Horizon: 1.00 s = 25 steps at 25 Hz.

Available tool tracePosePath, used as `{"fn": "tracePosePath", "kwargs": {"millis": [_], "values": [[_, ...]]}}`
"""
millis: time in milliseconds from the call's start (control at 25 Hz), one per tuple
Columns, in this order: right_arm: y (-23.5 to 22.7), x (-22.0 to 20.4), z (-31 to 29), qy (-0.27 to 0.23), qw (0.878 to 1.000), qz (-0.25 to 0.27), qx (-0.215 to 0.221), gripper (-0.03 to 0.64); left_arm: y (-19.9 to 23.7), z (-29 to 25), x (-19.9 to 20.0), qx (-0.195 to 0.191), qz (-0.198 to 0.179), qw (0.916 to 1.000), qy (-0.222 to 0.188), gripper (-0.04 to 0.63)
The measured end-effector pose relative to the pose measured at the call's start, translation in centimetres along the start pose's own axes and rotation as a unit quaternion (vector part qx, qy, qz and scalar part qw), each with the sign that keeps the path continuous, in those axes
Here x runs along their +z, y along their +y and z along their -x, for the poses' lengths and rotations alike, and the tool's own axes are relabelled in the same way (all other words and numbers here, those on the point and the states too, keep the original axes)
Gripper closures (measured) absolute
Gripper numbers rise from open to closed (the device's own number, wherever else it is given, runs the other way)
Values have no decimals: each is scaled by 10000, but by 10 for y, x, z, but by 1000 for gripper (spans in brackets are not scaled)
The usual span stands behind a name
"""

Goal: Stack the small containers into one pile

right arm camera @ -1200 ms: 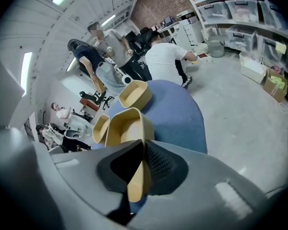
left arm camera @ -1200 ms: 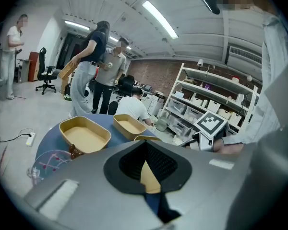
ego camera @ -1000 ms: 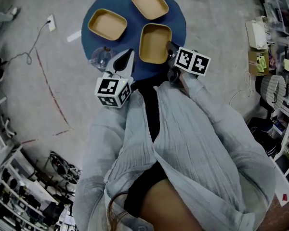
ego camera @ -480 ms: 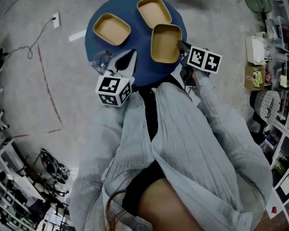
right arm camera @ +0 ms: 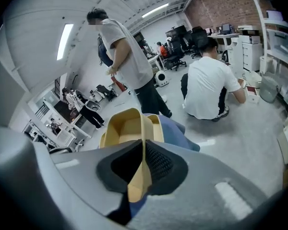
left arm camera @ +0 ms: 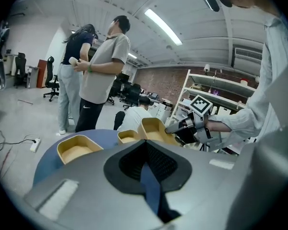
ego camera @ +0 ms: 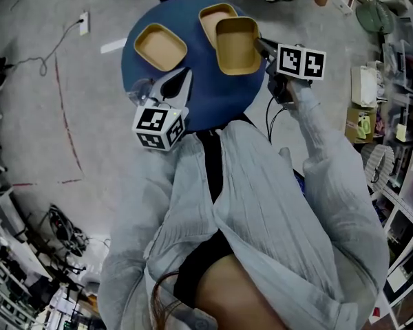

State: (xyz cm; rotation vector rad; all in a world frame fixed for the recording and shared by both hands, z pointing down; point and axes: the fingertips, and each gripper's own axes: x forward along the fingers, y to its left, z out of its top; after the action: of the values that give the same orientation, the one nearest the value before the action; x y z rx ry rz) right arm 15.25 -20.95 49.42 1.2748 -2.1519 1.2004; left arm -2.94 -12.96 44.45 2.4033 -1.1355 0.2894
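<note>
Now, right gripper (ego camera: 261,45) clenched on yellow container (ego camera: 235,43) rim, left gripper (ego camera: 185,78) fingers together

The held container (ego camera: 237,45) hides the near corner of the farthest container (ego camera: 208,18) behind it.

Round blue table (ego camera: 213,95) on a grey floor. A red line (ego camera: 67,133) and a white socket block (ego camera: 85,23) mark the floor to one side; cluttered shelves (ego camera: 396,108) line the other. Beyond the table stand a person in a beige shirt (left arm camera: 105,66) and a person in a dark top (left arm camera: 79,47). A person in a white shirt (right arm camera: 209,87) crouches nearby.
</note>
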Motion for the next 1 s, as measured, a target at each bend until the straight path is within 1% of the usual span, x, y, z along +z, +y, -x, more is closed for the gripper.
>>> {"fn": "tracePosePath", "kwargs": {"millis": [240,440,680,840,1000], "values": [[-10,43,-33,274,9986,330,312,595,2,-3,7,196,45,9998,-33,583],[-13,63,-64,545,9958,501,532,595,8,0,4,434,125,9990,30,583],[-20,67,-88,922,9922,317,779,596,12,1,5,704,260,9972,9,583],[-24,60,-97,1201,9893,362,745,595,16,1,4,812,347,9961,-18,583],[-24,51,-101,1414,9869,365,684,595,17,1,3,841,402,9956,-27,583]]}}
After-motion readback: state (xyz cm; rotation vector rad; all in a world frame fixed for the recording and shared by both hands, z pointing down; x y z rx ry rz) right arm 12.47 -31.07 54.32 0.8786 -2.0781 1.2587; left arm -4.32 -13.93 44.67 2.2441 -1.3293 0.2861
